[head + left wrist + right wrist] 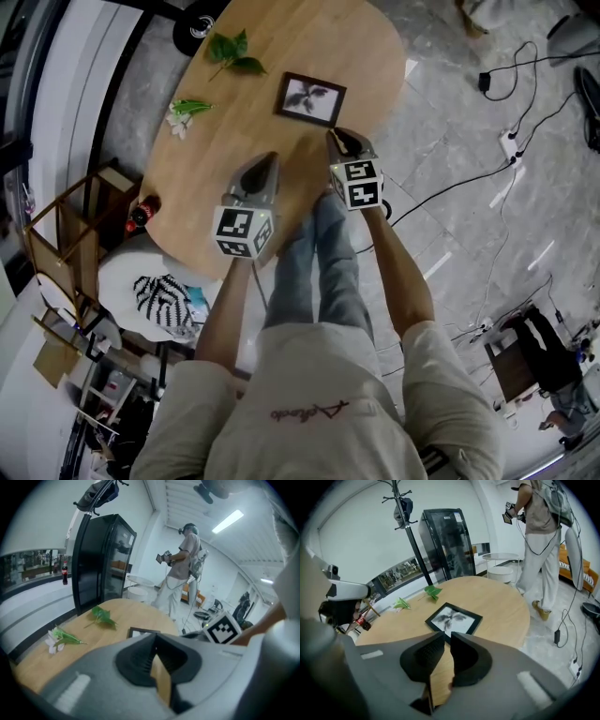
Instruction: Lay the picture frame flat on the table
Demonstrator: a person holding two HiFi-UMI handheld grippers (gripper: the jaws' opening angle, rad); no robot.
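**Frame flat on table, both grippers empty**

I see the frame lying flat on the table, picture side up, towards the far end of the top. My right gripper hangs just short of the frame's near edge. Its jaws stand a narrow slit apart, with only bare wood showing through. In its own view the frame lies right past the tips, not touching them. My left gripper is beside it, further from the frame, with its tips together and nothing held. A leaf and a flower lie left of the frame.
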